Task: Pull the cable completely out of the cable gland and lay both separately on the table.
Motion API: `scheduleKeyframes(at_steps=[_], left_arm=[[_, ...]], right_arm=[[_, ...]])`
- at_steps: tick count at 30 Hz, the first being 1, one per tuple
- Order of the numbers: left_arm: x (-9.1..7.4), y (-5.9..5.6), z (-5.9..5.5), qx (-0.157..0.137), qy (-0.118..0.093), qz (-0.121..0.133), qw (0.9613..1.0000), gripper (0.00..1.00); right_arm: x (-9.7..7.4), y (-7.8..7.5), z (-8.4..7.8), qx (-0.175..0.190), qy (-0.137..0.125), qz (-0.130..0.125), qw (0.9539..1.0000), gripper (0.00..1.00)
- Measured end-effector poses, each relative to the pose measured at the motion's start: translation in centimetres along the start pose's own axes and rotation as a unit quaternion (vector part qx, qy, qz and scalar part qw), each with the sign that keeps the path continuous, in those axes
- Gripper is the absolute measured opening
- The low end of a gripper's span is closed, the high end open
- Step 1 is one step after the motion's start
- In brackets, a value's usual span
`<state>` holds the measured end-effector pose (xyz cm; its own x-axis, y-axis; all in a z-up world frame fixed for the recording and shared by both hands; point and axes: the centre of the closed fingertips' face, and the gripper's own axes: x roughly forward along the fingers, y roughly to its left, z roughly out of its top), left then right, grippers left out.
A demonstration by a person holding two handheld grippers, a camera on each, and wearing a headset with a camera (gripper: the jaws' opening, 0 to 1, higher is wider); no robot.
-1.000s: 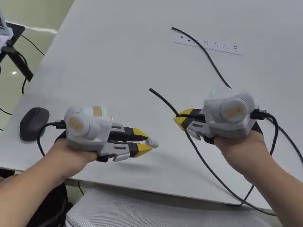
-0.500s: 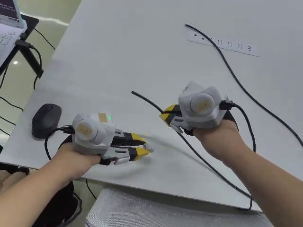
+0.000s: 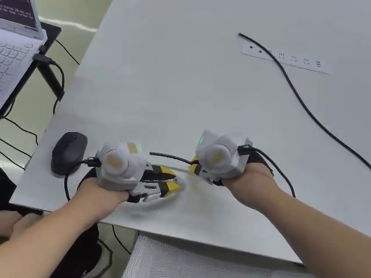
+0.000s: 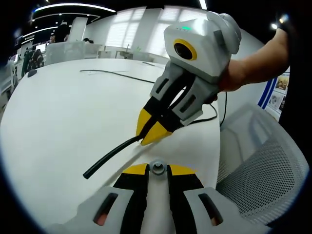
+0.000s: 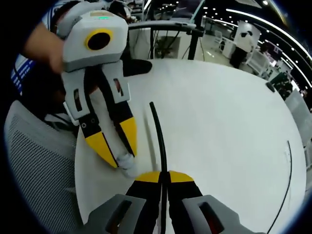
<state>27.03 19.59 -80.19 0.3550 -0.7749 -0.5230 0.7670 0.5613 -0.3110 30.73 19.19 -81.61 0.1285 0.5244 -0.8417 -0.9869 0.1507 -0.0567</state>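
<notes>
On the tabletop (image 3: pixel 145 75) at far left, a mouse (image 3: pixel 68 152), apart from the work. Next, pinched at the tips of the jaws of the left gripper (image 3: pixel 169 180), the small grey cable gland (image 4: pixel 157 168), near the front edge. Just beside it, the bare free end of the black cable (image 3: pixel 168 156), seemingly clear of the gland. Further right, the same cable clamped in the jaws of the right gripper (image 3: pixel 194 168). Looks past the pulling, into the laying-down. Next: lower both, set well apart, spread the jaws.
</notes>
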Motion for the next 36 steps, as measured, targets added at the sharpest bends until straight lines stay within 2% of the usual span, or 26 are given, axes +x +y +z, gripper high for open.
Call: scheduleKeyframes(at_steps=[5,9,11,13,17,26,31,33,36], left_arm=[[0.1,0.2,-0.3,-0.007,0.000,0.003,1.0000,0.15],[0.1,0.3,-0.7,-0.003,0.008,0.006,0.9999,0.15],[0.1,0.3,-0.7,-0.004,0.007,0.007,0.9999,0.15],[0.2,0.3,-0.8,-0.002,0.009,0.011,0.9999,0.15],[0.2,0.3,-1.2,0.008,0.023,0.013,0.9996,0.16],[0.1,0.5,-1.2,0.007,0.022,0.024,0.9994,0.16],[0.0,0.7,-1.2,0.000,0.024,0.029,0.9993,0.16],[-0.1,0.8,-1.3,-0.004,0.024,0.030,0.9993,0.16],[-0.1,0.8,-1.2,-0.006,0.023,0.033,0.9992,0.17]], right_arm=[[0.6,0.1,-0.3,0.004,0.004,0.002,1.0000,0.00],[0.8,0.2,-0.7,0.006,0.007,0.002,1.0000,0.00],[0.7,0.1,-0.6,0.005,0.001,0.002,1.0000,0.00],[0.7,-0.1,-0.7,0.020,-0.002,0.003,0.9998,0.00],[0.7,0.1,-0.7,0.010,-0.001,0.002,0.9999,0.00],[0.7,0.1,-0.7,0.003,0.004,-0.001,1.0000,0.01],[0.7,-0.2,-0.8,0.007,0.007,-0.005,0.9999,0.06],[0.6,-0.2,-0.6,0.011,0.004,-0.004,0.9999,0.11],[0.4,-0.4,-0.5,0.011,0.001,-0.006,0.9999,0.11]])
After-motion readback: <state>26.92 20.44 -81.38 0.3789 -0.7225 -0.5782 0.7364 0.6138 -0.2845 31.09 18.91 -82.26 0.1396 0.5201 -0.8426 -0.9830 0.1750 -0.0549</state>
